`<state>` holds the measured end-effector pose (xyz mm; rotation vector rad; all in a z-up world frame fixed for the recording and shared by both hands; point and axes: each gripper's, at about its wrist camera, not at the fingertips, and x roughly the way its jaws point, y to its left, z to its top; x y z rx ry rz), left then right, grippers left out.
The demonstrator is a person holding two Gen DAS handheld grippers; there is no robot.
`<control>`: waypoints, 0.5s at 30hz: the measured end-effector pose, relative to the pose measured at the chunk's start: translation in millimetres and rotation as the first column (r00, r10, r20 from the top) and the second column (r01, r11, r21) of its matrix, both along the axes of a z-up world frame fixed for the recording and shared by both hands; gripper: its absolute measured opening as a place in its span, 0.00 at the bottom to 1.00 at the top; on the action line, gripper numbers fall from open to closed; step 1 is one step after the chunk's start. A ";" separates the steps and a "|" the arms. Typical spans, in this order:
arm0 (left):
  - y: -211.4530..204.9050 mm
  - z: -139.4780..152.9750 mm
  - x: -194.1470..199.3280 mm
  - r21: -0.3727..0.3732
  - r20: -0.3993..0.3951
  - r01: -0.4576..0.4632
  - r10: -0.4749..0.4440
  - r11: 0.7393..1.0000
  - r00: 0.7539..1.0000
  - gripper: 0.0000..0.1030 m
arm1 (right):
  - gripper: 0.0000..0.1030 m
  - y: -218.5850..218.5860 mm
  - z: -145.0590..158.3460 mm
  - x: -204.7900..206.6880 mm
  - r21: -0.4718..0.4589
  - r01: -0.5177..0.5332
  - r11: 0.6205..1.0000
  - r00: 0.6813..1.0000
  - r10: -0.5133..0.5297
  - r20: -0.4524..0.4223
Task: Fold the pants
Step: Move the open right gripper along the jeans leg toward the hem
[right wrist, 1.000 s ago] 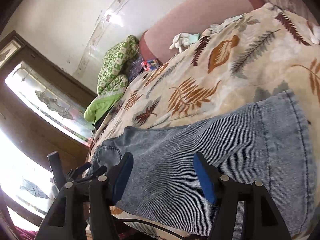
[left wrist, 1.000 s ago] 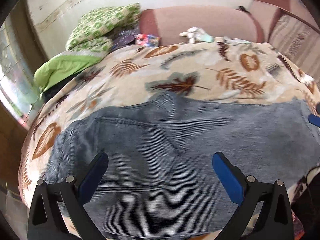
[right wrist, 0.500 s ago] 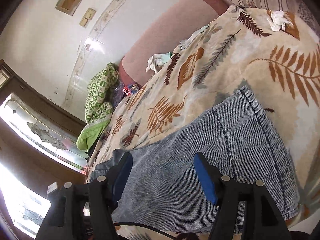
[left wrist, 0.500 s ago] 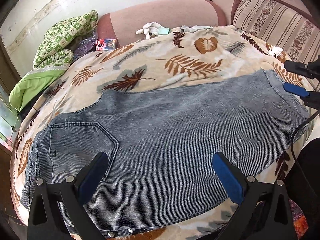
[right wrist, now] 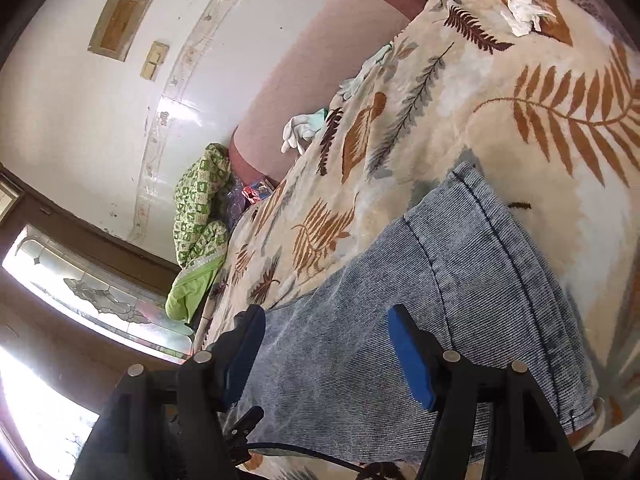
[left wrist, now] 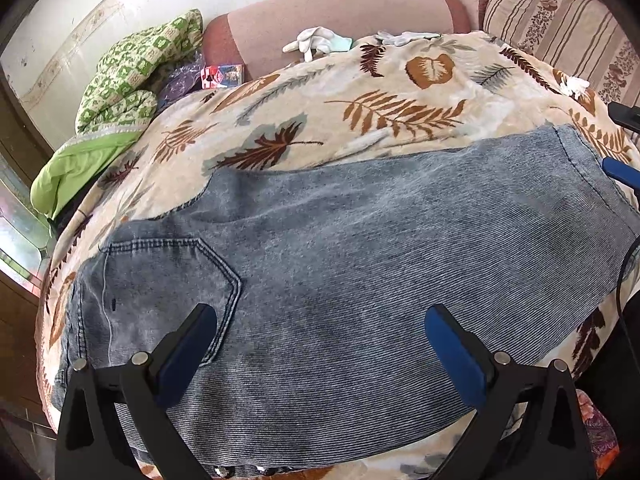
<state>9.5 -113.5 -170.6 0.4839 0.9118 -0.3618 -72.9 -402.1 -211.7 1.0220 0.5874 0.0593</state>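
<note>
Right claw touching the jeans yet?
Cannot tell. Right wrist view shows the right claw open over the jeans, nothing pinched; pad contact isn't plain.

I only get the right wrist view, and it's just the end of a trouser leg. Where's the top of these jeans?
Observer: The left wrist view shows it. The pants run leftward to the waist, with a back pocket facing up.
Operator: Are the other tongs gripping them?
Observer: No. The left tongs stand open over the denim near that pocket.
Operator: Where are mine from there?
Observer: Your right tongs show at the far right edge, beside the hem.
</note>
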 end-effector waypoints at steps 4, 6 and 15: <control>-13.3 3.9 -2.9 0.019 0.011 0.017 -0.018 1.000 1.000 1.00 | 0.65 -6.8 0.2 -7.2 0.035 0.013 0.999 1.000 -0.014 0.025; -18.0 4.8 -3.4 0.022 0.013 0.024 -0.025 0.999 1.000 1.00 | 0.66 -9.7 1.1 -11.3 0.035 0.026 0.999 0.999 -0.027 0.034; -2.5 -11.9 7.2 0.021 -0.051 -0.027 0.029 0.999 0.998 1.00 | 0.66 -13.4 -2.6 -13.7 0.040 0.058 0.997 0.998 -0.059 0.014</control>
